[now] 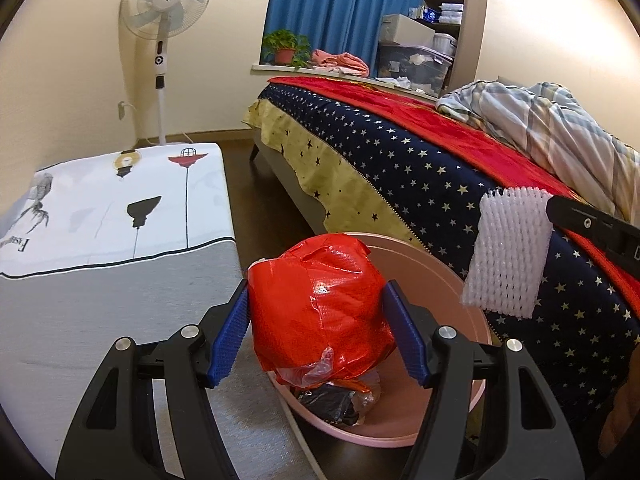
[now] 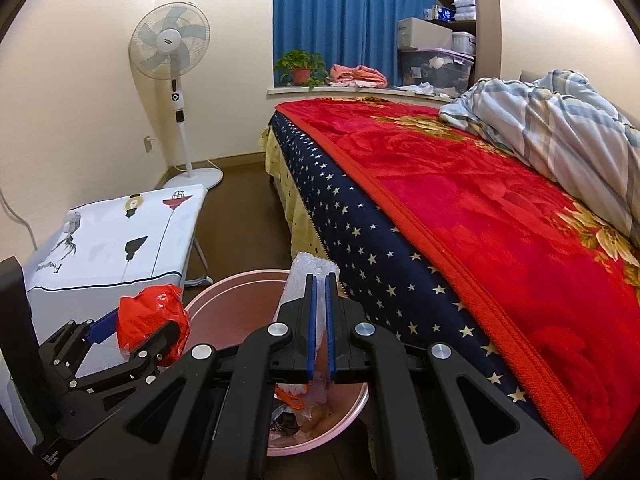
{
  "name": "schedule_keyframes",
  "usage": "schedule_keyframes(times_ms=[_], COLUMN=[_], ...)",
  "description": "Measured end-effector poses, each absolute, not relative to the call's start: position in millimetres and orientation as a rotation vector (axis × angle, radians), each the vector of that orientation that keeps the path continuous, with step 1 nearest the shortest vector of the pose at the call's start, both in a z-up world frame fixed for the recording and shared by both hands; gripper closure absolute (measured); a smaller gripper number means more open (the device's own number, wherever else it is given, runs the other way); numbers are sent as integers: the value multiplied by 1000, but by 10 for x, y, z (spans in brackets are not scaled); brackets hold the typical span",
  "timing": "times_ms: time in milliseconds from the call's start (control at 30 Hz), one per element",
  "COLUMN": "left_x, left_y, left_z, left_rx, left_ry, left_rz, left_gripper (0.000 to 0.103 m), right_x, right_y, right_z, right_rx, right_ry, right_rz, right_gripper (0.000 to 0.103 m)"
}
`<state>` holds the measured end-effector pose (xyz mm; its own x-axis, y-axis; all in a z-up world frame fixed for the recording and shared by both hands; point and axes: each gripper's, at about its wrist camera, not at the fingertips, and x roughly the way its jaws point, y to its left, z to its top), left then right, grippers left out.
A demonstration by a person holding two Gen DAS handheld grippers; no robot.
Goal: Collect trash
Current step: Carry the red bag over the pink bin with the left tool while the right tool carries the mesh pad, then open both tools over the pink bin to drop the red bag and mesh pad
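Bed fills the right side, w/ red floral blanket on top, navy star-print sheet hanging down its side, and a striped quilt bunched at the far end. Left of it a low cabinet under a white printed cover, against the wall. Standing fan in the far corner; blue curtain behind the windowsill, potted plant and folded pink cloth on the sill.

Pink bin on the dark floor btwn cabinet and bed, some trash already in the bottom: dark wrapper, clear plastic.

Left gripper: fingers wide apart but clamped on a crumpled red plastic bag, blue pads pressing both sides, held over the bin's near-left rim.

Right gripper: fingers nearly together, pinching a white foam net sleeve. In left wrist view the sleeve hangs beside the bed edge, above the bin's right side; in right wrist view it sticks up past the fingertips, over the bin opening.
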<state>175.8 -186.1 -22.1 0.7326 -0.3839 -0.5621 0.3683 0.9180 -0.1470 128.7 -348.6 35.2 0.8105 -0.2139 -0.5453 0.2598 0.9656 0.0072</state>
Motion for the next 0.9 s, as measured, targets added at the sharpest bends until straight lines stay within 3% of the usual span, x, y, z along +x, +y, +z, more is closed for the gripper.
schedule_keyframes(times_ms=[467, 567, 633, 700, 767, 833, 900], left_x=[1763, 1763, 1756, 1748, 1736, 1701, 1657], left_y=[-1994, -1995, -1966, -1930, -1874, -1812, -1741], left_z=[-255, -244, -232, -216, -187, -149, -100], left_rx=[-21, -32, -39, -36, -32, -30, -29], left_ry=[631, 629, 624, 624, 619, 612, 599], left_rz=[-431, -447, -440, -427, -417, -404, -387], left_gripper=[38, 26, 23, 23, 23, 18, 15], right_x=[1294, 1290, 1284, 1258, 1224, 1190, 1167], right_y=[-3534, -3537, -3540, -3556, -3584, -3583, -3572], right_z=[343, 336, 332, 341, 359, 379, 391], right_rx=[95, 93, 94, 99, 115, 125, 128], right_ry=[576, 577, 578, 565, 553, 542, 538], right_rz=[-274, -286, -296, -319, -329, -324, -310], right_gripper=[97, 92, 70, 55, 48, 32, 23])
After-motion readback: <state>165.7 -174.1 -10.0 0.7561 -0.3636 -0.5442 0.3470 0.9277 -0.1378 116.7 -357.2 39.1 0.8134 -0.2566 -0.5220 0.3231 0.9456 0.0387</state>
